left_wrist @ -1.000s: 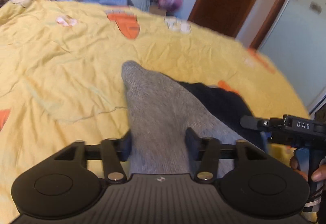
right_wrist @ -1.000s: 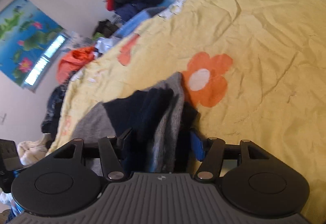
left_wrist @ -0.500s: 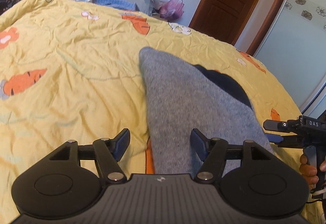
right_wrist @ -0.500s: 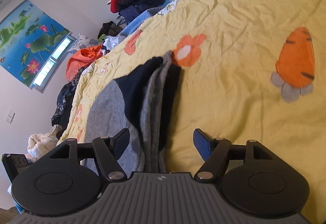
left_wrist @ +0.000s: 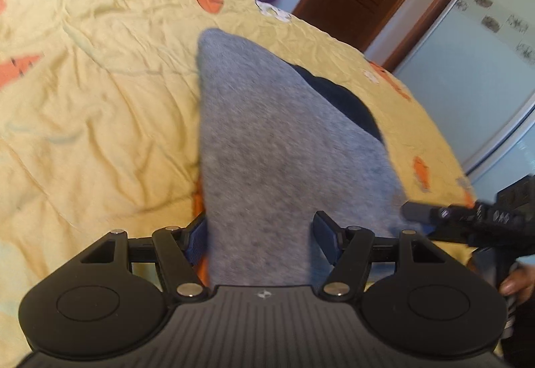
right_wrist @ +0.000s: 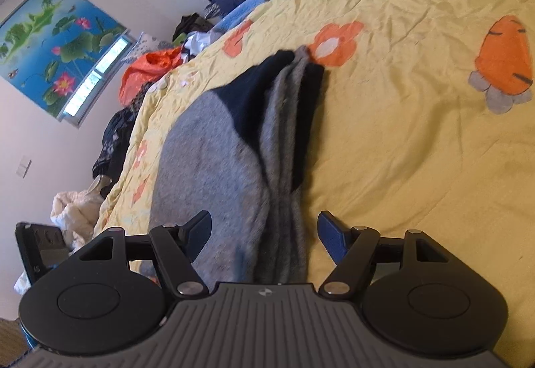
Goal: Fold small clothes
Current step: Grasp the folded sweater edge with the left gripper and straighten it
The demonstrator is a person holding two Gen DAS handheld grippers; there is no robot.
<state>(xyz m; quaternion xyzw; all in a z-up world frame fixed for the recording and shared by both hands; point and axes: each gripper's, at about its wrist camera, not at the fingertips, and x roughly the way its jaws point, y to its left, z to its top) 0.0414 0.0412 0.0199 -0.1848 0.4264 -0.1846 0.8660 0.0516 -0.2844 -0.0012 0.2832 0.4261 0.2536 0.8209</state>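
The grey sock (left_wrist: 267, 147) with its dark navy heel and toe (right_wrist: 254, 94) lies flat on the yellow bedspread (left_wrist: 100, 94), stretched lengthwise away from the near edge of the bed, with what looks like a second sock bunched along one side in narrow grey and navy folds. Both tools have let go: the left tool (left_wrist: 260, 234) stands spread, its fingers on either side of the sock's near end without pressing it, and the right tool (right_wrist: 264, 231) is likewise spread over the folded edge, nothing pinched. Their jaws have just been opening, with the cloth lying between them but free. The step in hand seems to be the release after laying the pair down. The next move probably calls for pinching the near end again and carrying it over to the far end, keeping the layers stacked. The sock is a soft, fuzzy knit, limp and tapering to a rounded tip; the bedspread is thin, wrinkled cotton printed with orange carrots (right_wrist: 505, 57) and flowers, likely to drag and rumple under any sliding.
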